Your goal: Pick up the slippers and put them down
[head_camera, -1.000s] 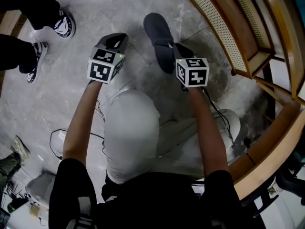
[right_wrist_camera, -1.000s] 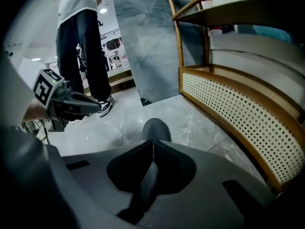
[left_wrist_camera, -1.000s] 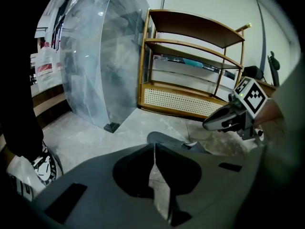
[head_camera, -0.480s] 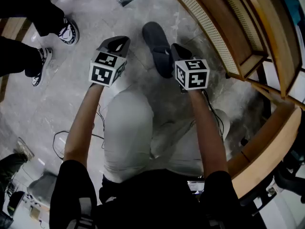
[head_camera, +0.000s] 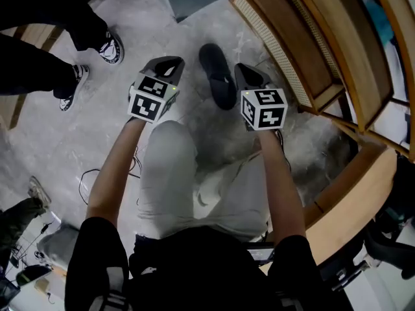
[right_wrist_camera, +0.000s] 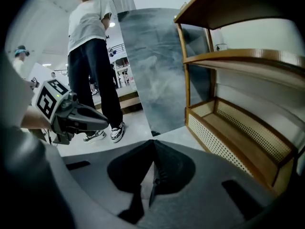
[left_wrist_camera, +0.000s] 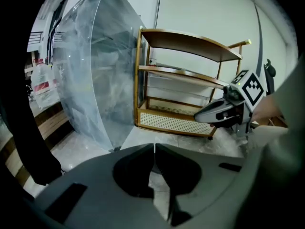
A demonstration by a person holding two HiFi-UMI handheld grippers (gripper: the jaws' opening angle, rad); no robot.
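Note:
One dark grey slipper [head_camera: 217, 75] lies sole-down on the marble floor, between my two grippers in the head view. It touches neither. My left gripper [head_camera: 170, 62] hangs above the floor to its left, jaws pressed together along a seam [left_wrist_camera: 153, 149] with nothing in them. My right gripper [head_camera: 246, 71] hangs just right of the slipper and is shut and empty too [right_wrist_camera: 153, 144]. Each gripper view shows the other gripper side-on with nothing hanging from it. No second slipper shows in any view.
A wooden shoe rack [head_camera: 305, 57] with a perforated lower panel [left_wrist_camera: 181, 123] stands to the right. A grey translucent panel [left_wrist_camera: 95, 70] leans beside it. A bystander's black-and-white sneakers [head_camera: 111, 47] stand at the upper left. Cables [head_camera: 91, 180] trail on the floor by my legs.
Both grippers have risen away from the floor together. The slipper stays on the floor and looks smaller and farther below. The rack and the bystander's feet have shifted in the view.

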